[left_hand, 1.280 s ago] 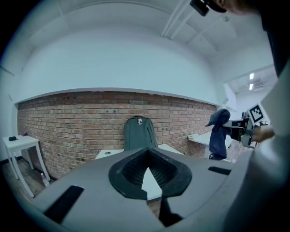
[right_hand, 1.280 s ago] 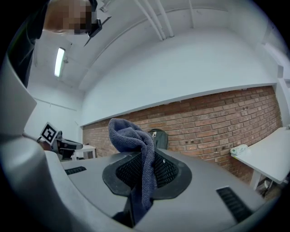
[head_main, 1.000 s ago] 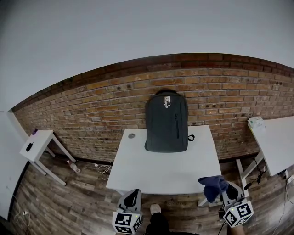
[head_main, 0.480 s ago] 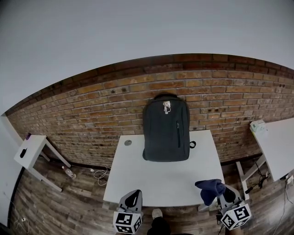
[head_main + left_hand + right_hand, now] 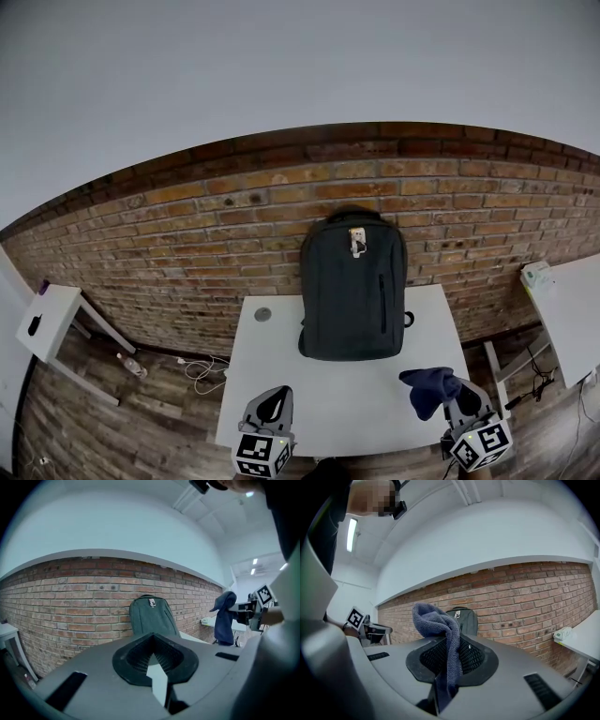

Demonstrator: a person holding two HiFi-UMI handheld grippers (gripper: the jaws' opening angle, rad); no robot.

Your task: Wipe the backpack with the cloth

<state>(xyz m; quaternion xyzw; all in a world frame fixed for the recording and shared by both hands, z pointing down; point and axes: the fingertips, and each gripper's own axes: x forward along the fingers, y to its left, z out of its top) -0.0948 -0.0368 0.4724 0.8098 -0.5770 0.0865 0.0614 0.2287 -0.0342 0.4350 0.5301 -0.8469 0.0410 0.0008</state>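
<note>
Fingers (image 5: 474, 662) of the right gripper (image 5: 447, 677) are clenching a dark blue terry cloth (image 5: 436, 618). It is bunching up above them and trailing down through the slit. In the head view that bunch is covering the right fingertips, so only the right gripper view is showing the clamp itself. Fingers (image 5: 133, 660) of the left gripper (image 5: 157, 677) are standing slightly apart, released, with only pale bench surface showing through the narrow gap. Both grippers are hovering at the near edge of the white rectangular bench (image 5: 328, 398). Their black-and-white marker cubes (image 5: 260, 455) are partly cut off by the bottom of the head view and are carrying square patterns, no readable letters.

Further back, a dark grey fabric backpack (image 5: 352, 291) is standing upright on the bench's far edge, against the red brick wall (image 5: 187, 234). Its base is hiding behind the gripper body in both gripper views. A small pale tag (image 5: 357, 243) is hanging near its top, and any print on it is too small to read. A small round grey thing (image 5: 263, 314) is lying on the bench to the backpack's left; what it is cannot be told.

Only the head view is showing the small white side table (image 5: 42, 319) far left and a second white table (image 5: 572, 309) at the right, both cropped by the picture's edges.
</note>
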